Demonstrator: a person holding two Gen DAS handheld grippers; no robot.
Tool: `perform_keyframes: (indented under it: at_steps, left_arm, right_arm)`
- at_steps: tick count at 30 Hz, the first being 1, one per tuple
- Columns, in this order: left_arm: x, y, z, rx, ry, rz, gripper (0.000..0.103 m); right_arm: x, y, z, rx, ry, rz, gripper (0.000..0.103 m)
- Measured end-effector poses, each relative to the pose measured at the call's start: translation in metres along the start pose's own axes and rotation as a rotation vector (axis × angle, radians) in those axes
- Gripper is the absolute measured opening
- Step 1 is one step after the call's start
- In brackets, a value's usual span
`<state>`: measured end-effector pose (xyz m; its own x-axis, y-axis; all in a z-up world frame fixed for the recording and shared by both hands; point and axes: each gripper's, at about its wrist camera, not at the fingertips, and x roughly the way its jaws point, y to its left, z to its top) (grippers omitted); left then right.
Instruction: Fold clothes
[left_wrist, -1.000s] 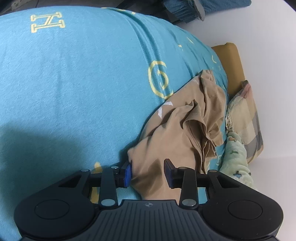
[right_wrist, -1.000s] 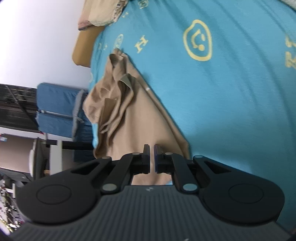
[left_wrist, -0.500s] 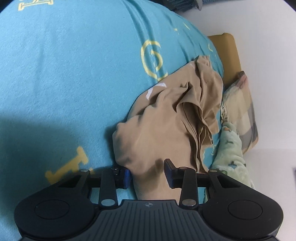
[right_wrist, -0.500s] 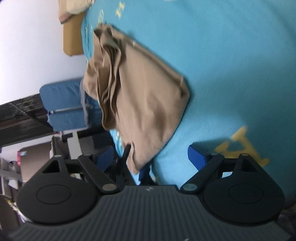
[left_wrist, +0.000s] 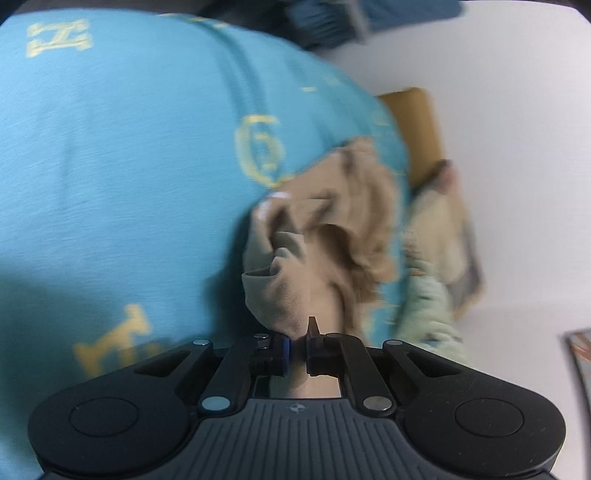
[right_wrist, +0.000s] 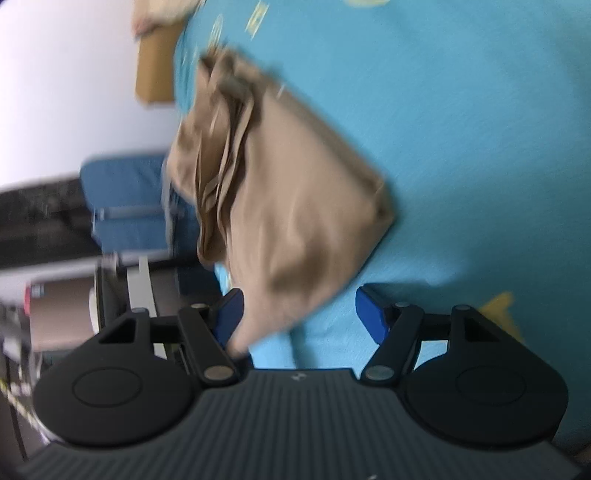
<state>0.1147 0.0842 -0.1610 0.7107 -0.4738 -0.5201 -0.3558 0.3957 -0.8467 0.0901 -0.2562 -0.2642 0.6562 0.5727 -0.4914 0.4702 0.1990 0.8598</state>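
Nearest in the left wrist view, the left claw (left_wrist: 298, 342) is closed tight on a bunched fold of the tan shirt (left_wrist: 325, 240); the cloth is pinched between its two tips and rises from them toward 12 o'clock. In the right wrist view, the right claw (right_wrist: 299, 314) stands wide apart and its jaws are closing. A corner of the same tan shirt (right_wrist: 288, 206) hangs down between them, close to the finger (right_wrist: 229, 314) at 9 o'clock, but the pads do not press on it.

The shirt lies crumpled on a bed with a blue sheet (left_wrist: 129, 166) that has yellow letters printed on it. The shirt is near the edge of the bed, at about 1 o'clock from the left claw.

Beyond the shirt, at 2 o'clock in the left view, a pale green cloth (left_wrist: 432, 310) and a checked cloth (left_wrist: 447, 229) lie just beside it. Farther at 1 o'clock stands a brown headboard (left_wrist: 417, 129) against a white wall (left_wrist: 517, 147). Both views are blurred.
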Motion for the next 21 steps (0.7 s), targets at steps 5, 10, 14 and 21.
perform_keyframes:
  at_steps: [5,10,14,21]
  left_arm:
    - [-0.003,-0.006,0.000,0.018,-0.017,-0.020,0.008]
    - [0.002,0.006,0.002,-0.052,0.001,0.022,0.008]
    - [0.014,0.018,0.010,-0.108,0.017,0.055,0.034]
    - [0.029,0.025,0.018,-0.104,0.026,0.115,0.038]
  right_arm:
    - [-0.009,0.000,0.008,-0.002,-0.083,-0.013,0.041]
    - [-0.022,0.001,0.016,-0.031,-0.167,-0.028,0.009]
    - [-0.026,0.012,0.013,-0.102,-0.196,-0.003,0.009]
    - [-0.028,0.018,0.013,-0.149,-0.216,-0.010,0.009]
